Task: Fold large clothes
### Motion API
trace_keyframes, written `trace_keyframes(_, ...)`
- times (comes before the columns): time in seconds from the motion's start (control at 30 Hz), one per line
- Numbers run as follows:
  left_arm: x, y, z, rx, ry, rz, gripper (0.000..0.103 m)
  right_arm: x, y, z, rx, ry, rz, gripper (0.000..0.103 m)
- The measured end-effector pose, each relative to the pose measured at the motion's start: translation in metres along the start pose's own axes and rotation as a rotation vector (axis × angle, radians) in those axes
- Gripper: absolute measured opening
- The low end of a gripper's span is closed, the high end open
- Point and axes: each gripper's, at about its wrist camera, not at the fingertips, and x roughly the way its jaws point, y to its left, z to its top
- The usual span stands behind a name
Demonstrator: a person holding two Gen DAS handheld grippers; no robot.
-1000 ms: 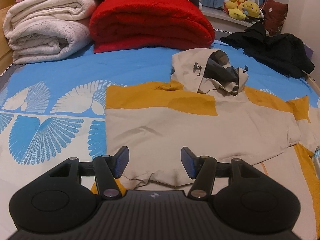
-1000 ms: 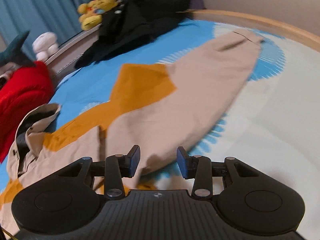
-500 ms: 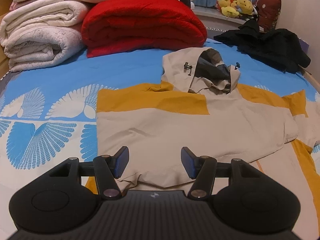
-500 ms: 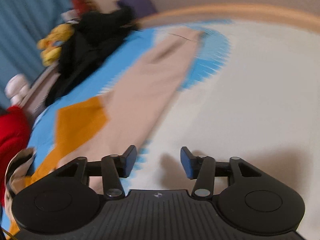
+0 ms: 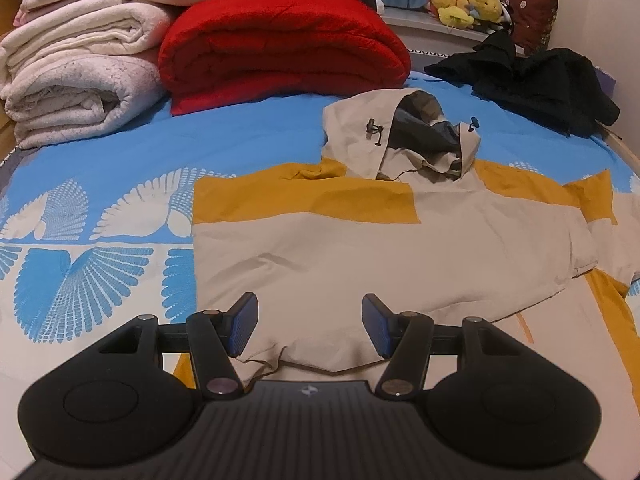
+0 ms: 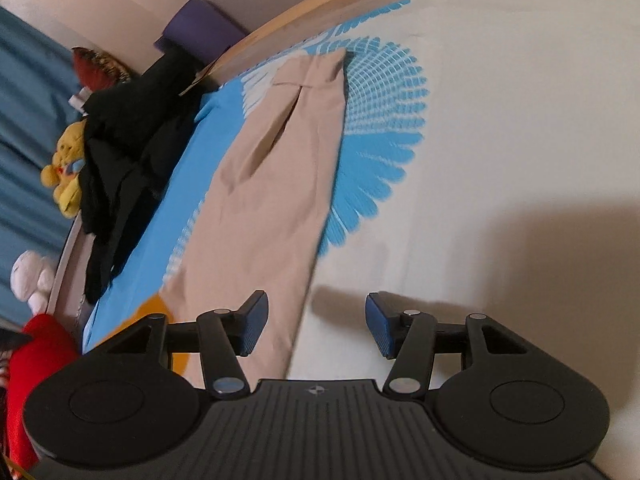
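Left wrist view: I hold my left gripper, jaws apart and empty, above the beige-and-mustard hooded jacket spread on the blue-patterned bedsheet, while my right gripper, likewise open, nears its outstretched beige sleeve to fold it inward.

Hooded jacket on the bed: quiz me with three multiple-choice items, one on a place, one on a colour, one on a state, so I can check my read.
1. Where does the hooded jacket lie?
A. On the printed bedsheet
B. On top of the red blanket
C. On the shelf beside the plush toys

2. What colour is the band across the jacket's shoulders?
A. Green
B. Mustard yellow
C. Purple

3. How is the right hand-held gripper set?
A. Shut on the sleeve
B. Shut on nothing
C. Open, gripping nothing

Answers:
1 A: the jacket is spread flat on the sheet, in front of the blanket.
2 B: a yellow band runs below the hood.
3 C: the jaws stand wide apart above the sleeve edge and bare sheet.
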Motion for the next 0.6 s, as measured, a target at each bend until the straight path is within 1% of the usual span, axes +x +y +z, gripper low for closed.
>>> trace_keyframes(0.03, 0.000, 0.001, 0.000, -0.002, 0.000, 0.001, 0.063, 0.003, 0.007, 0.002, -0.018, 0.000, -0.001, 0.031)
trace_keyframes(0.07, 0.000, 0.001, 0.000, -0.003, 0.000, 0.001, 0.063, 0.005, 0.017, 0.002, -0.050, -0.010, -0.015, 0.000)
trace_keyframes(0.13, -0.001, 0.003, 0.002, -0.008, -0.002, -0.002, 0.063, 0.001, 0.032, 0.001, -0.097, -0.059, -0.016, 0.000)
trace_keyframes(0.2, -0.004, 0.005, 0.003, -0.017, -0.008, -0.006, 0.063, -0.012, 0.051, -0.002, -0.163, -0.127, -0.009, 0.000)
trace_keyframes(0.3, -0.010, 0.009, 0.005, -0.025, -0.018, -0.018, 0.063, -0.032, 0.072, -0.006, -0.205, -0.181, 0.037, 0.000)
trace_keyframes(0.37, -0.014, 0.014, 0.006, -0.031, -0.025, -0.021, 0.063, -0.043, 0.078, -0.007, -0.204, -0.178, 0.057, 0.000)
trace_keyframes(0.4, -0.015, 0.017, 0.007, -0.037, -0.027, -0.022, 0.063, -0.045, 0.077, -0.007, -0.193, -0.163, 0.047, 0.000)
trace_keyframes(0.47, -0.017, 0.020, 0.006, -0.048, -0.024, -0.023, 0.063, -0.046, 0.070, -0.007, -0.171, -0.127, 0.022, 0.003)
trace_keyframes(0.5, -0.017, 0.022, 0.006, -0.054, -0.021, -0.025, 0.063, -0.045, 0.063, -0.007, -0.170, -0.101, 0.012, 0.008)
trace_keyframes(0.53, -0.018, 0.023, 0.006, -0.060, -0.019, -0.026, 0.063, -0.045, 0.056, -0.009, -0.171, -0.084, -0.003, 0.015)
trace_keyframes(0.57, -0.018, 0.024, 0.005, -0.064, -0.017, -0.028, 0.063, -0.048, 0.047, -0.013, -0.174, -0.078, -0.021, 0.034)
trace_keyframes(0.6, -0.019, 0.024, 0.005, -0.064, -0.017, -0.032, 0.063, -0.050, 0.039, -0.016, -0.175, -0.074, -0.036, 0.050)
